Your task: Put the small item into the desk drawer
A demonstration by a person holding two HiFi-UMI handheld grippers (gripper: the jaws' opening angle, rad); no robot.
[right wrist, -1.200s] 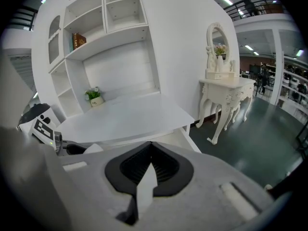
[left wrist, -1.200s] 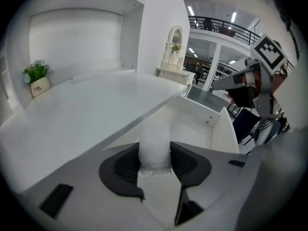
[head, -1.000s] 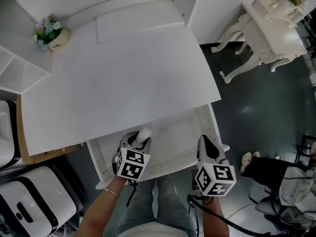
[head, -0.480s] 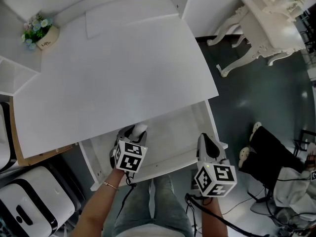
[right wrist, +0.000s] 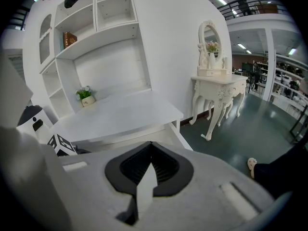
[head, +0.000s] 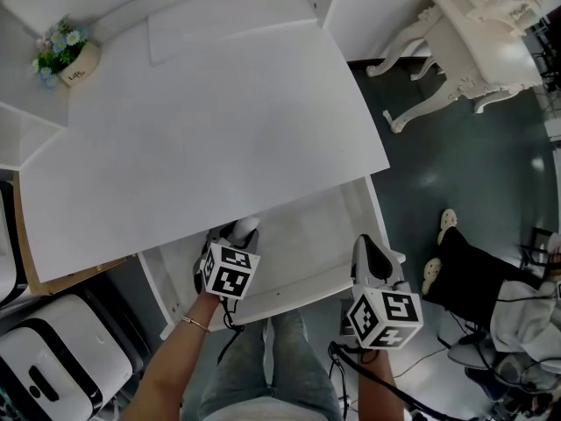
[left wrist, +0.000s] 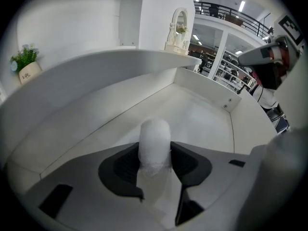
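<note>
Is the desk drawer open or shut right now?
Open. The drawer is pulled out from under the desktop, its bare floor showing, and the left gripper holds the small white item over it.

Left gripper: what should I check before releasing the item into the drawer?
1. Drawer pulled open: ok.
2. Small white item pinched in left gripper: ok.
3. Item inside the drawer's walls: ok.
4. Drawer floor ahead bare: ok.
5. Right gripper shut, empty, apart from the left: ok.
6. Item's height above the floor: cannot tell.
</note>
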